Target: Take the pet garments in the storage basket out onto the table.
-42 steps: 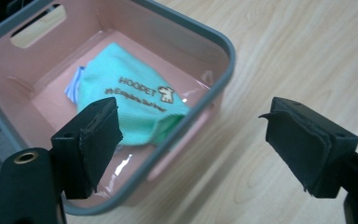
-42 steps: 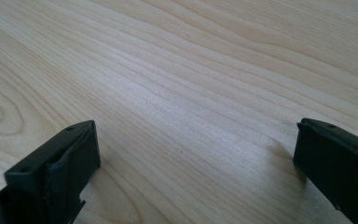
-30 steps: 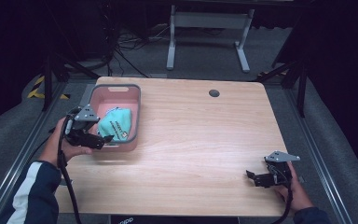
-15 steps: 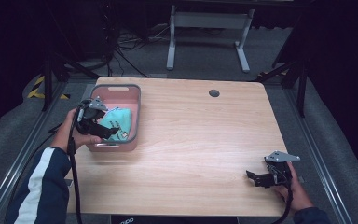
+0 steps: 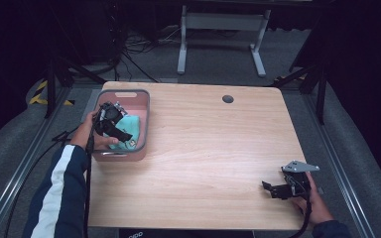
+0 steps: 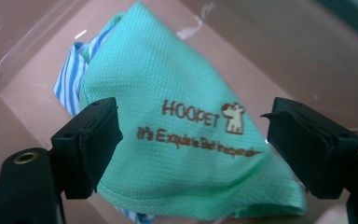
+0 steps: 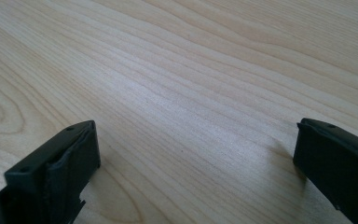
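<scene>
A pink plastic bin [image 5: 144, 106] stands at the table's left side. Inside it lies a mint-green cloth [image 5: 131, 130] printed "HOOPET" [image 6: 182, 140], with a blue-and-white striped cloth [image 6: 70, 81] under it. My left gripper [image 5: 118, 133] hangs inside the bin just above the green cloth, open, one jaw to each side of the cloth [image 6: 193, 140]. My right gripper [image 5: 269, 188] rests low over the bare wood near the table's front right corner, open, nothing between its jaws [image 7: 193, 154].
The wooden table [image 5: 203, 148] has a dark cable hole [image 5: 227, 99] near its far edge. A white metal stand [image 5: 223, 29] and cables lie on the floor beyond. Metal rails run along both sides of the table.
My left gripper has moved from the bin's front left rim up and over into the bin, above the green cloth. The right gripper has stayed put.
</scene>
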A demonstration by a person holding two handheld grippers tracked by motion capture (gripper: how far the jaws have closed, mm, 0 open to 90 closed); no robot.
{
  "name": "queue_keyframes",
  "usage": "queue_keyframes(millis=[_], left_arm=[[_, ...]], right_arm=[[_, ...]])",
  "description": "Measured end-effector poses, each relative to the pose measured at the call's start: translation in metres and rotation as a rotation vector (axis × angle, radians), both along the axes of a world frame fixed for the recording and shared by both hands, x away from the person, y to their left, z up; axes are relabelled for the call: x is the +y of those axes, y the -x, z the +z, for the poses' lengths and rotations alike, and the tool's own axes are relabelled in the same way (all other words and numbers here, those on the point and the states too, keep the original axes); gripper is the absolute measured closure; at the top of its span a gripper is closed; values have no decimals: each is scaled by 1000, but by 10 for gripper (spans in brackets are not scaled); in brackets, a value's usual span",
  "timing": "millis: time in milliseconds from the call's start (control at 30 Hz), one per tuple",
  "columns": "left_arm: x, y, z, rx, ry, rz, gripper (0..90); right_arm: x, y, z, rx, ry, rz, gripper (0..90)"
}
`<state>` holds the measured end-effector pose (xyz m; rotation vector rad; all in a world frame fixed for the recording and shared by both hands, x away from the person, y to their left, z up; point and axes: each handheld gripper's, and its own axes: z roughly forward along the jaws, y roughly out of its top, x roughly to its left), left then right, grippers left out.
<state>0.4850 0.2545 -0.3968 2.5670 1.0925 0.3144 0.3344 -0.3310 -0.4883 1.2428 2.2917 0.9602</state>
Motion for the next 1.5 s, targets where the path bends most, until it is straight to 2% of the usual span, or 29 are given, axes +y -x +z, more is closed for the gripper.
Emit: queue_keyframes(millis=[67,167,200,300,333,400,433,567,667,800,833,900,1000,1067,1167,1367,1433,1500], left_arm=[[1,-5,-5,26,-26,10,173],[2,-11,-13,60,-32,27,172],[2,-11,-13,60,-32,27,174],[-1,-17,-22,119,-93,30,176],[-3,-19,-24,126,-104,23,176],[-5,-20,-27,134,-118,39,168],[-8,-22,-29,138,-157,32,163],[-13,-26,-37,165,-180,28,147],[-13,-29,-39,179,-186,34,144],[-15,-30,-38,219,-179,41,203],[-14,-31,-37,229,-167,40,224],[-13,-30,-37,250,-117,39,340],[-10,-29,-35,238,-96,44,466],[-10,-30,-35,239,-92,54,546],[-9,-29,-34,219,-89,59,641],[-12,-26,-33,196,-113,52,719],[-12,-25,-32,162,-129,45,745],[-10,-24,-30,132,-127,68,757]], right_arm=[[0,0,0,0,0,0,7],[0,0,0,0,0,0,7],[0,0,0,0,0,0,7],[0,0,0,0,0,0,7],[0,0,0,0,0,0,7],[0,0,0,0,-1,0,7],[0,0,0,0,0,0,7],[0,0,0,0,0,0,7],[0,0,0,0,0,0,7],[0,0,0,0,0,0,7],[0,0,0,0,0,0,7],[0,0,0,0,0,0,7],[0,0,0,0,0,0,7],[0,0,0,0,0,0,7],[0,0,0,0,0,0,7],[0,0,0,0,0,0,7],[0,0,0,0,0,0,7],[0,0,0,0,0,0,7]])
